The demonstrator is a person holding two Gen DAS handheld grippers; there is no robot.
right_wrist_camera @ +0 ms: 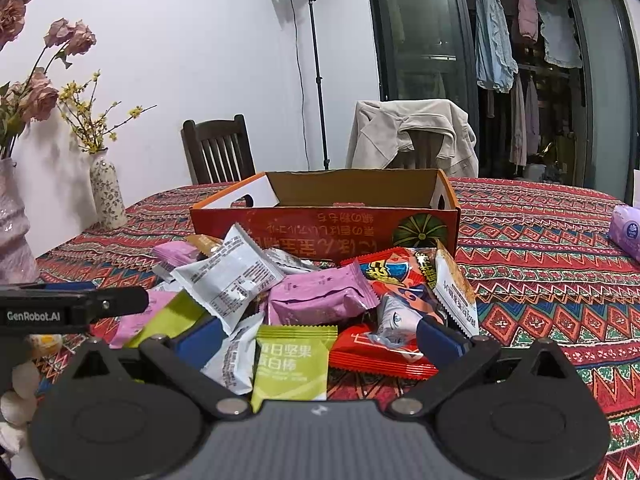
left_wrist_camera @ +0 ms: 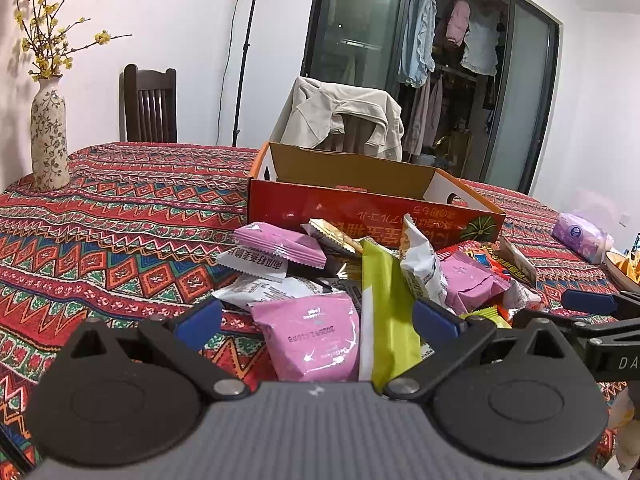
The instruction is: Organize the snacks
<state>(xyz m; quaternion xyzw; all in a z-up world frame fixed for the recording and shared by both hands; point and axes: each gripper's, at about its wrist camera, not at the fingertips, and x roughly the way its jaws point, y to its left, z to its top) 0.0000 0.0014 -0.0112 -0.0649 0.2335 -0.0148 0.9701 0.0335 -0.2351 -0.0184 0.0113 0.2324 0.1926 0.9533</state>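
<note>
A heap of snack packets lies on the patterned tablecloth in front of an open red cardboard box [left_wrist_camera: 360, 204] [right_wrist_camera: 324, 220]. In the left wrist view my left gripper [left_wrist_camera: 318, 320] is open, its blue-tipped fingers spread around a pink packet [left_wrist_camera: 316, 340] and a long green packet [left_wrist_camera: 388, 316]. In the right wrist view my right gripper [right_wrist_camera: 320, 336] is open too, straddling a green nut-bar packet [right_wrist_camera: 292, 360], with a red packet [right_wrist_camera: 380, 356], a pink packet [right_wrist_camera: 320, 296] and a white packet [right_wrist_camera: 228, 276] close by. Each gripper shows at the other view's edge.
A floral vase [left_wrist_camera: 50, 136] [right_wrist_camera: 107, 192] with yellow twigs stands at the table's left. A purple tissue pack [left_wrist_camera: 582, 236] [right_wrist_camera: 628, 232] lies at the right. Behind the table are a dark wooden chair [left_wrist_camera: 150, 104] and a chair draped with a beige jacket [left_wrist_camera: 344, 116].
</note>
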